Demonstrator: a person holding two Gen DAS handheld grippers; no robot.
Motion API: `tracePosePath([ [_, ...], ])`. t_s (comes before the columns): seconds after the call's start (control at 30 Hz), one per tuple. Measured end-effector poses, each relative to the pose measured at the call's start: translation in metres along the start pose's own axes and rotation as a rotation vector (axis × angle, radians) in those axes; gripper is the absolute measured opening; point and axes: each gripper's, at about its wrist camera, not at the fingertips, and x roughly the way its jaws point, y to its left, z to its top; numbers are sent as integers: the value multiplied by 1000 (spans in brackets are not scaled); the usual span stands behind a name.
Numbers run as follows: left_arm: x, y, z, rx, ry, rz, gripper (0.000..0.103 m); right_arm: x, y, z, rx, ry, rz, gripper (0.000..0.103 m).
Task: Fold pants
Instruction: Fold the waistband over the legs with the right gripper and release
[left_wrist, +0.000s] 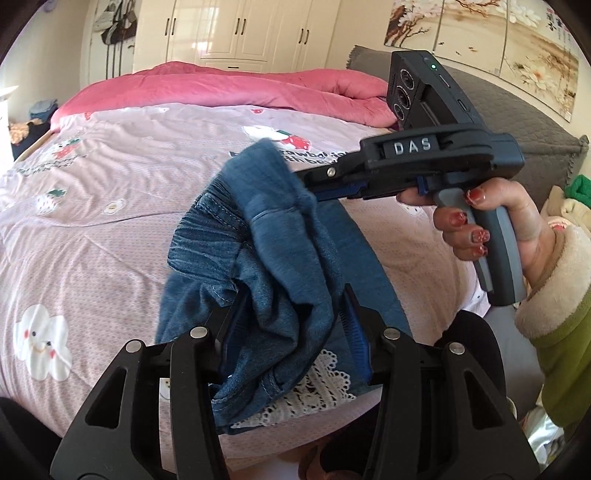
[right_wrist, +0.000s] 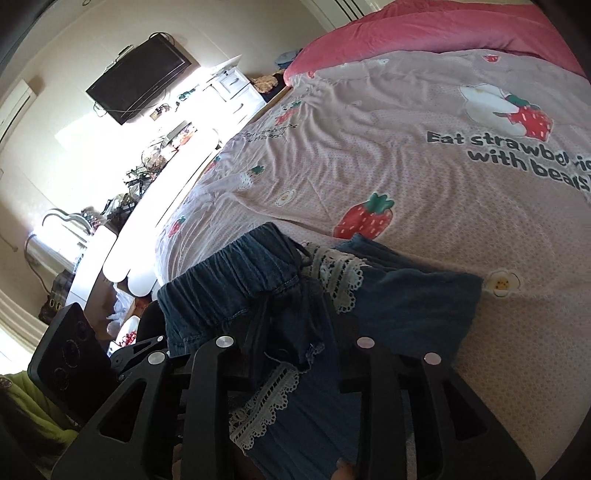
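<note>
Blue denim pants (left_wrist: 280, 240) with a white lace trim (left_wrist: 325, 373) hang bunched above the bed. My left gripper (left_wrist: 291, 295) is shut on a thick fold of them, which fills the gap between its blue pads. My right gripper (left_wrist: 301, 184), held by a hand (left_wrist: 524, 236) with red nails, reaches in from the right, its fingertips buried in a raised corner of the denim. In the right wrist view the elastic waistband (right_wrist: 229, 280) and drawstring lie between the right gripper's (right_wrist: 295, 310) fingers, and the rest of the pants (right_wrist: 413, 299) rests on the sheet.
The bed has a pink strawberry-print sheet (left_wrist: 92, 221) and a red-pink quilt (left_wrist: 221, 85) at the far end. A grey headboard (left_wrist: 517, 122) stands at the right. A wall TV (right_wrist: 140, 77) and a cluttered white desk (right_wrist: 229, 88) line the left side.
</note>
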Motion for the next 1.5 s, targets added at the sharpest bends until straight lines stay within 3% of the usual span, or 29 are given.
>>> tracePosePath([
  [0.1,2,-2,-4,4,10,-22,44,-15,-10,-1,45,-35,-2,50],
  [0.33,15,-19,-12,57,57,-131,62,-48,-7,-2,58,-105,-42,63],
  [0.5,-4,-28,-26,98,76,-238,72,-49,5,-4,14,-79,-95,70],
  [0.6,-23,-8,-27,51,53,-229,73,-44,16,-6,-26,-53,-113,72],
  [0.77,-39,32,-28,-19,26,-87,75,-22,30,-2,-95,11,-171,76],
  [0.83,-37,45,-32,-31,47,-67,75,-8,32,6,-86,42,-176,76],
  [0.9,-35,47,-35,-26,73,-87,60,8,34,14,-77,73,-170,76],
  [1.07,-37,22,-40,73,72,-122,38,51,38,27,-62,168,-188,76],
  [1.13,-36,13,-41,120,60,-124,35,70,38,28,-73,219,-226,67],
  [1.2,-32,6,-42,155,59,-130,26,84,37,26,-85,261,-247,39],
  [1.3,-21,0,-48,176,98,-140,8,90,40,24,-124,244,-278,16],
  [1.37,-18,-1,-51,181,111,-154,3,85,45,26,-142,213,-267,3],
  [1.5,-15,-6,-55,187,125,-166,3,83,59,38,-212,169,-281,3],
])
